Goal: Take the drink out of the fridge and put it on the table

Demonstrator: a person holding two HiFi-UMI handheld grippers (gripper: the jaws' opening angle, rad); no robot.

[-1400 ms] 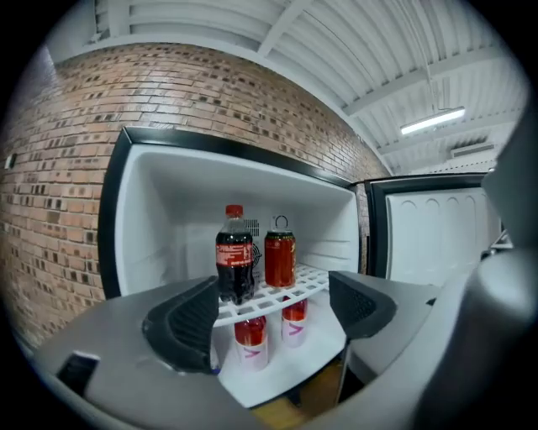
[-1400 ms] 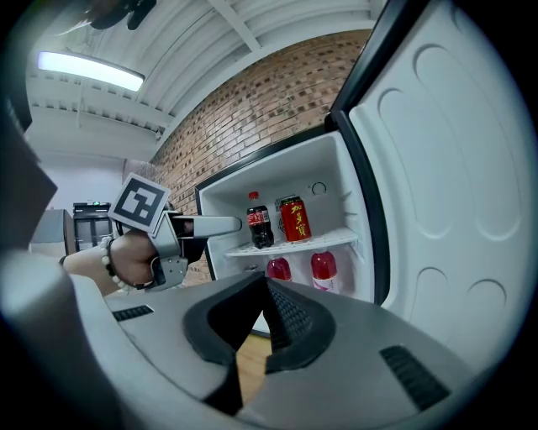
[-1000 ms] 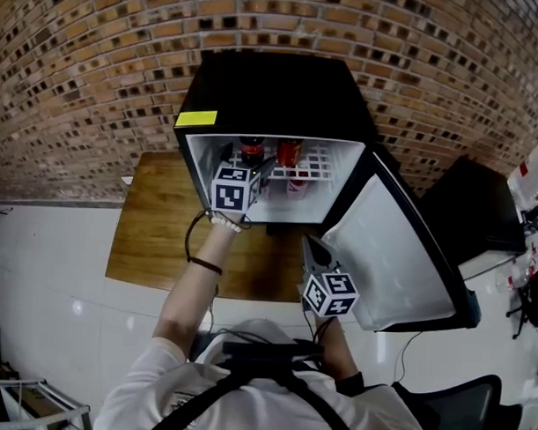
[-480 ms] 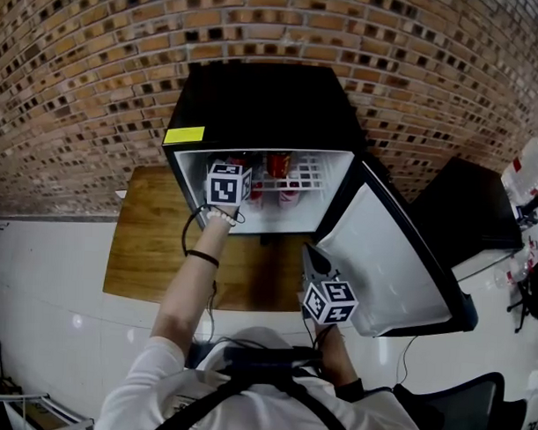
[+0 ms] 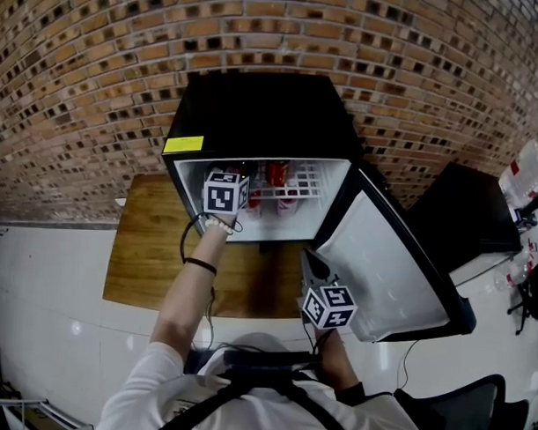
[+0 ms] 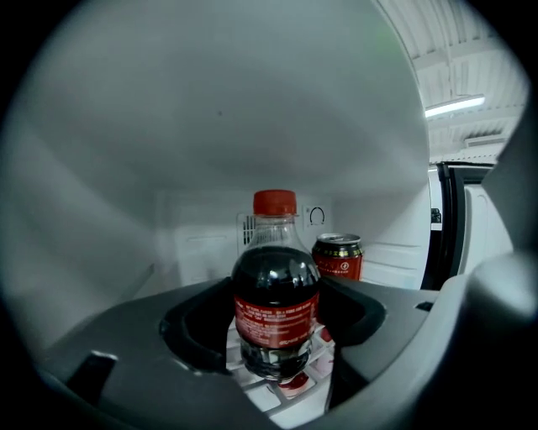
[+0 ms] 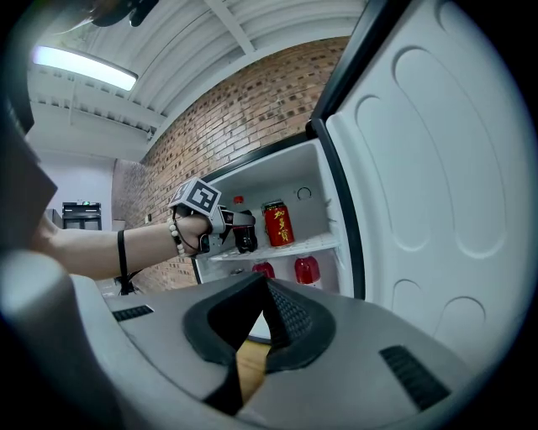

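A cola bottle point(image 6: 276, 302) with a red cap stands on the upper wire shelf point(image 5: 310, 180) of the small black fridge point(image 5: 264, 108). My left gripper point(image 6: 276, 323) reaches into the fridge. Its jaws have just been closing, and their curved pads now press on both sides of the bottle. The right gripper view shows the same hold on the bottle point(image 7: 244, 231). A red can point(image 6: 338, 256) stands just behind and right of it. My right gripper point(image 5: 310, 255) hangs outside, in front of the open door point(image 5: 386, 258), shut and with nothing in it.
The fridge sits on a low wooden table point(image 5: 149, 241) against a brick wall. Its door swings out to the right. Two red bottles point(image 7: 307, 270) stand on the lower shelf. A black box point(image 5: 467, 212) lies further right.
My left gripper has gone deeper into the fridge, its marker cube now at the opening. Its jaws now hug the cola bottle. The right gripper has stayed put.
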